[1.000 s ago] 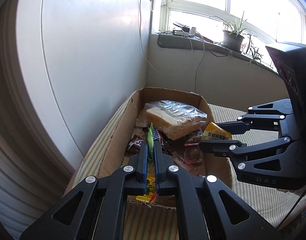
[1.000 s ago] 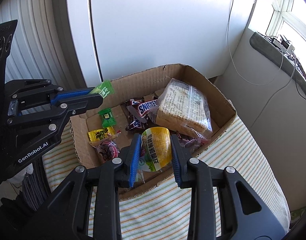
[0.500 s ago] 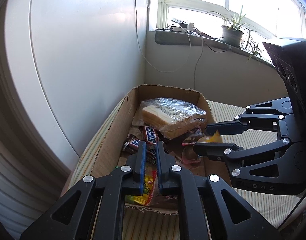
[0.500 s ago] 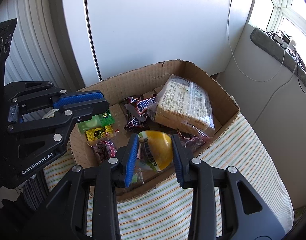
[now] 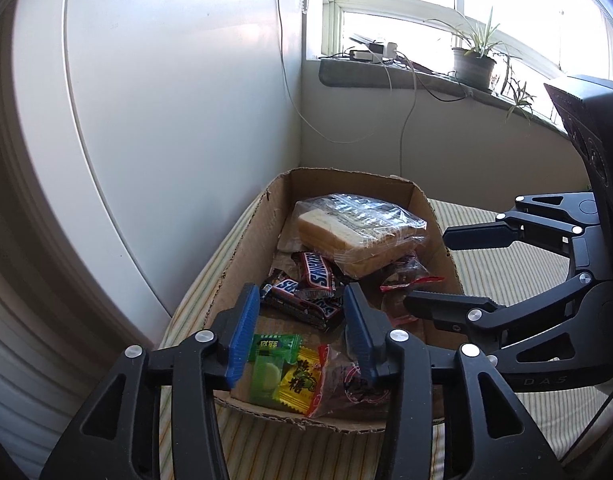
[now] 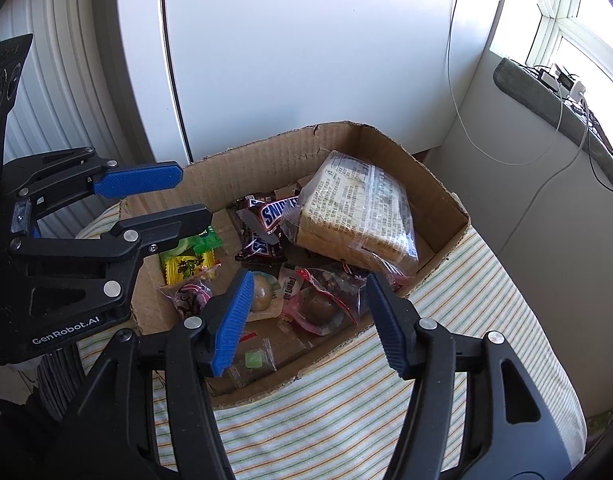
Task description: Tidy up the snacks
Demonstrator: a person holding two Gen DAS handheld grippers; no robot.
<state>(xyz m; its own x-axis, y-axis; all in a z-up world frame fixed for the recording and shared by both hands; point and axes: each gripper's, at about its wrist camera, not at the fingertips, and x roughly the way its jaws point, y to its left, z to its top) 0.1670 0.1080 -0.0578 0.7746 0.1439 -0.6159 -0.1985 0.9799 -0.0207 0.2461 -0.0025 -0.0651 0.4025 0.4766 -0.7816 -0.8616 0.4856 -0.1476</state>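
Observation:
A cardboard box [image 5: 242, 256] [image 6: 266, 160] on a striped cloth holds the snacks. At its far end lies a bagged bread loaf [image 5: 358, 236] [image 6: 354, 216], with Snickers bars [image 5: 318, 276] [image 6: 274, 212] beside it. My left gripper [image 5: 302, 320] [image 6: 186, 196] hangs over the near end, jaws opening and nothing between them. Below it lie a green candy [image 5: 272, 360] and a yellow candy [image 5: 302, 376]. My right gripper [image 6: 310, 312] [image 5: 458, 270] is also opening over the box and holds nothing. A round jelly cup [image 6: 262, 292] lies under it, next to red packets [image 6: 318, 304].
The striped cloth [image 6: 386, 420] covers the surface around the box. A white cabinet [image 6: 306, 60] stands right behind the box. A window sill with a potted plant [image 5: 472, 66] and hanging cables lies beyond. A small clear packet [image 6: 254, 360] sits in the box's near corner.
Both grippers have opened. The green candy has dropped from the left gripper and the yellow jelly cup from the right; both now lie in the box.

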